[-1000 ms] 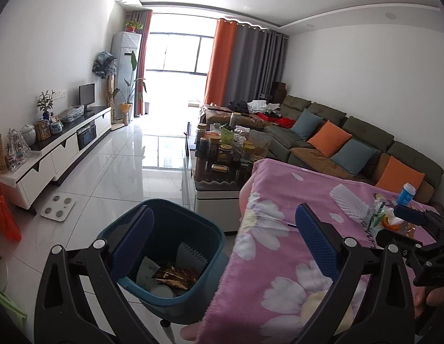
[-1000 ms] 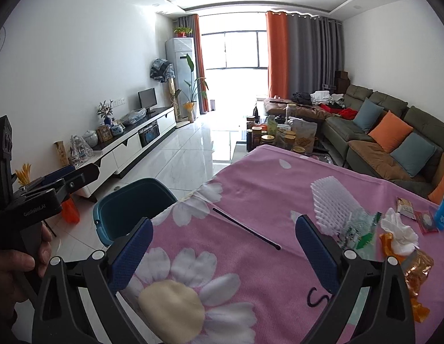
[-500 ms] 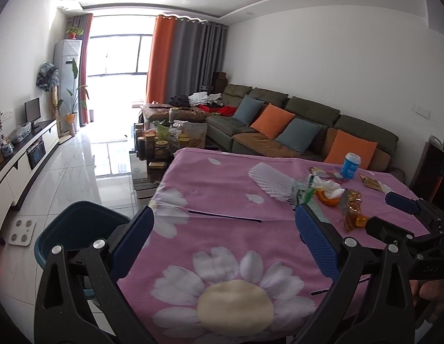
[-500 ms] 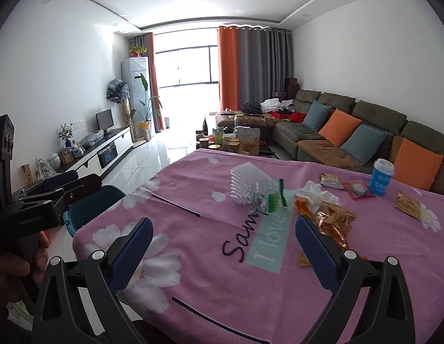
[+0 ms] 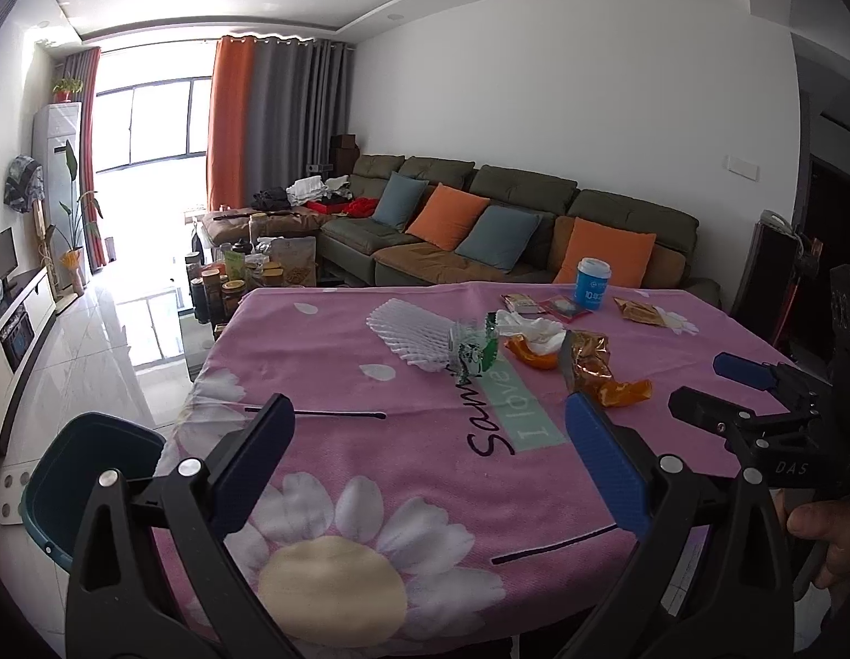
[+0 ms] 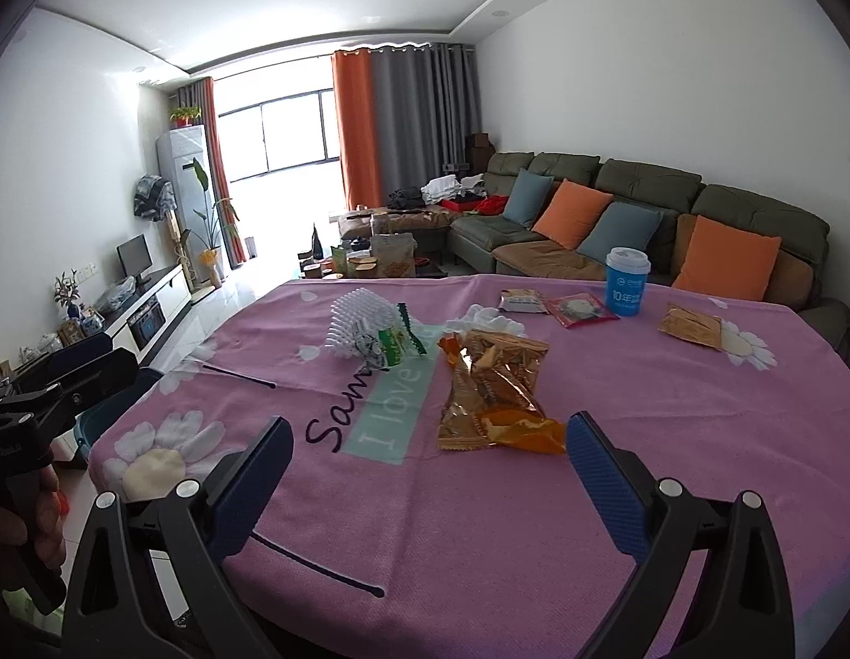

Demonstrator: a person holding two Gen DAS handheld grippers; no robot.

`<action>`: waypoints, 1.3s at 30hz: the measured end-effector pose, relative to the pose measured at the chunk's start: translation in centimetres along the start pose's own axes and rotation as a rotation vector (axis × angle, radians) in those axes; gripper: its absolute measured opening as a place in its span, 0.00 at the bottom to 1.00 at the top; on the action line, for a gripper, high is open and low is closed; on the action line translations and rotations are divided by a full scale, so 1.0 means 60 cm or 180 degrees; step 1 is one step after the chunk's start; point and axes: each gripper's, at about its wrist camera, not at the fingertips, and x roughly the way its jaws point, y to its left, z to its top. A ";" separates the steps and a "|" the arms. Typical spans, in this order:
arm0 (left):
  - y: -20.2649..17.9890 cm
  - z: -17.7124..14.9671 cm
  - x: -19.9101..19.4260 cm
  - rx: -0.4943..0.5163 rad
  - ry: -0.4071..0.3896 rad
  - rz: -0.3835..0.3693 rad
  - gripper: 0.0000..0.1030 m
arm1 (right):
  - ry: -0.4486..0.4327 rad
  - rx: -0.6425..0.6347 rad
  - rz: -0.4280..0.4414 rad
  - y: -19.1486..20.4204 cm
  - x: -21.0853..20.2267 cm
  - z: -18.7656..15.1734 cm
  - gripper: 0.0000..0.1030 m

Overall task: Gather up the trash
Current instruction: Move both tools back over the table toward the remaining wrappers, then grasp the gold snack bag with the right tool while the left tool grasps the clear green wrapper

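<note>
Both the left gripper (image 5: 425, 461) and right gripper (image 6: 428, 472) hover wide, empty. Nearest the right one, mid-table, lies a crumpled gold foil wrapper (image 6: 493, 390): light, crinkly, slippery; pinch a raised fold. Farther: white foam netting (image 6: 359, 324), soft and compressible.

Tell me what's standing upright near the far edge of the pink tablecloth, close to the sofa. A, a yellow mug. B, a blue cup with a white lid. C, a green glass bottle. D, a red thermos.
B: the blue cup with its white lid stands upright on the pink tablecloth, in front of the sofa.
</note>
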 end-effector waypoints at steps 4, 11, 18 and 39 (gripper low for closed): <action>-0.008 0.002 0.017 0.0025 0.0058 -0.0046 0.94 | 0.0049 0.0060 -0.0056 -0.019 0.011 0.002 0.93; -0.017 0.015 0.063 0.0079 0.0155 -0.0128 0.94 | 0.0200 0.0196 -0.0041 -0.051 0.060 0.020 0.93; -0.028 0.029 0.128 0.0131 0.0250 -0.0216 0.94 | 0.0339 0.0266 -0.0025 -0.073 0.112 0.038 0.93; -0.009 0.037 0.274 0.0049 0.0520 -0.0303 0.94 | 0.0654 0.0287 0.0117 -0.083 0.223 0.062 0.91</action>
